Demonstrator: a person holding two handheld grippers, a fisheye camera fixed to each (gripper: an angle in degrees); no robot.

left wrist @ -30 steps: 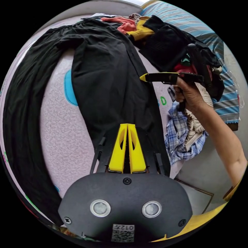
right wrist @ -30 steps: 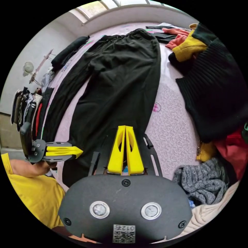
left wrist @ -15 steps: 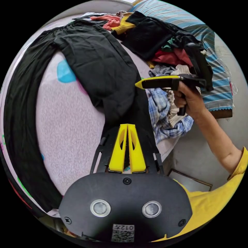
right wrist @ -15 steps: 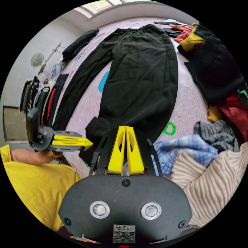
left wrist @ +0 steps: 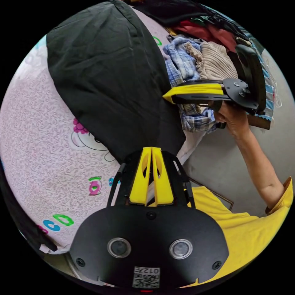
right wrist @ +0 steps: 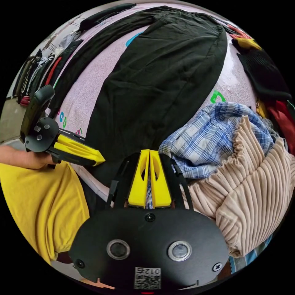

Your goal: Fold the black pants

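The bed carries everything: a pale patterned sheet with the black pants spread long across it, the near leg end lying at the bed's edge in front of the person. Beside the pants, just touching their edge, sits a heap of clothes, with a blue plaid shirt and a beige ribbed garment on the near side.

The left tool has its jaws closed together at the hem of the near leg, with dark cloth around the tips; whether cloth is pinched between them I cannot tell. The right tool is likewise closed, at the same leg's other corner near the plaid shirt, and its hold is equally unclear.

Judged from this, the step is taking the leg end by both corners. It goes well if both tools bite only the black hem, clear of the plaid shirt, and lift level.
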